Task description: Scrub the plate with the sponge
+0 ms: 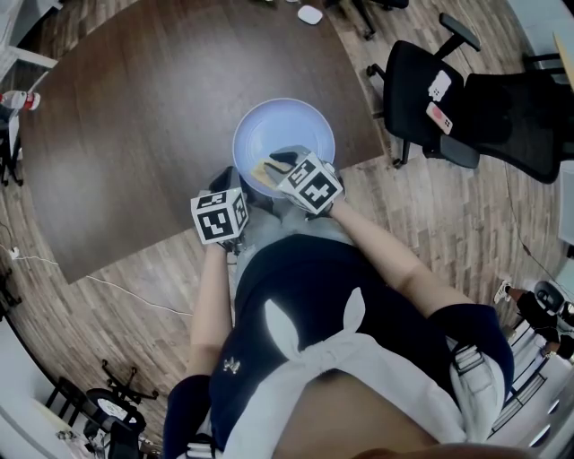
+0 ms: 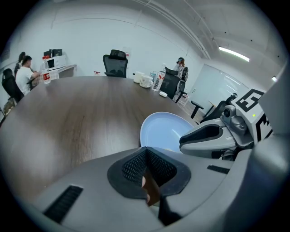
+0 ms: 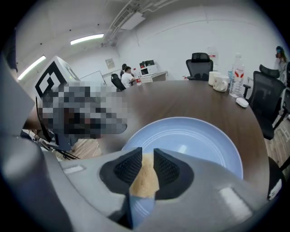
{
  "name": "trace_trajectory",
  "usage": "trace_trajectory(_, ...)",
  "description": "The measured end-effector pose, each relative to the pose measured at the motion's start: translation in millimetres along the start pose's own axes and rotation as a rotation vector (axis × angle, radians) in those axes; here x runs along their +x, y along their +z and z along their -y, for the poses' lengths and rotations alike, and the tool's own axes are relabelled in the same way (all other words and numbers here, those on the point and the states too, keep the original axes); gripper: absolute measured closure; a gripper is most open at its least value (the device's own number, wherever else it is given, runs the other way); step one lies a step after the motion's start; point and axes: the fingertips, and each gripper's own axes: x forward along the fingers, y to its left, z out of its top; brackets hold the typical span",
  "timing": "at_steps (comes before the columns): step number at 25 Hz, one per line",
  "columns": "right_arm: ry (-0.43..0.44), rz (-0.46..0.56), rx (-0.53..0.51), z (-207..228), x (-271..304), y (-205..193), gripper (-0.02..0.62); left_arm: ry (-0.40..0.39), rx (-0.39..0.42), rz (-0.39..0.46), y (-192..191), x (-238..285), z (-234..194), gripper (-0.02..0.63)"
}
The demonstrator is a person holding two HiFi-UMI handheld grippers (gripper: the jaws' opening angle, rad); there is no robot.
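A light blue plate (image 1: pixel 283 130) lies on the dark brown table (image 1: pixel 161 116) near its front edge. My right gripper (image 1: pixel 280 167) reaches over the plate's near rim, shut on a tan sponge (image 3: pixel 144 179); in the right gripper view the plate (image 3: pixel 195 138) spreads just beyond the pads. My left gripper (image 1: pixel 235 184) hovers at the plate's left near side. In the left gripper view its jaws (image 2: pixel 146 156) stand shut, with only a thin brown sliver between the pads. The plate (image 2: pixel 164 130) lies ahead to the right, where the right gripper's finger (image 2: pixel 204 136) crosses it.
A black office chair (image 1: pixel 466 90) stands right of the table. A small white object (image 1: pixel 310 14) lies at the table's far edge. Mugs (image 3: pixel 220 81) and a bottle (image 3: pixel 238 68) stand at the far side. A person (image 2: pixel 22 74) sits at a desk behind.
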Motion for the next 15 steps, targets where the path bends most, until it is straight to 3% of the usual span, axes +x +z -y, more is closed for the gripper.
trace_trajectory(4,-0.029,0.096,0.044,-3.2,-16.7,15.8,0.528,-0.043,0.003,0.063,13.4,-19.9,7.0,0.6)
trace_trajectory(6,-0.037,0.143,0.059,-9.4,-26.6,25.4,0.594,-0.076,0.028,0.094,19.1,-28.8,14.1,0.6)
trace_trajectory(15,-0.079,0.281,0.135,-46.4,-74.0,58.4,0.595,-0.188,0.154,0.228,38.2,-76.4,46.0,0.6)
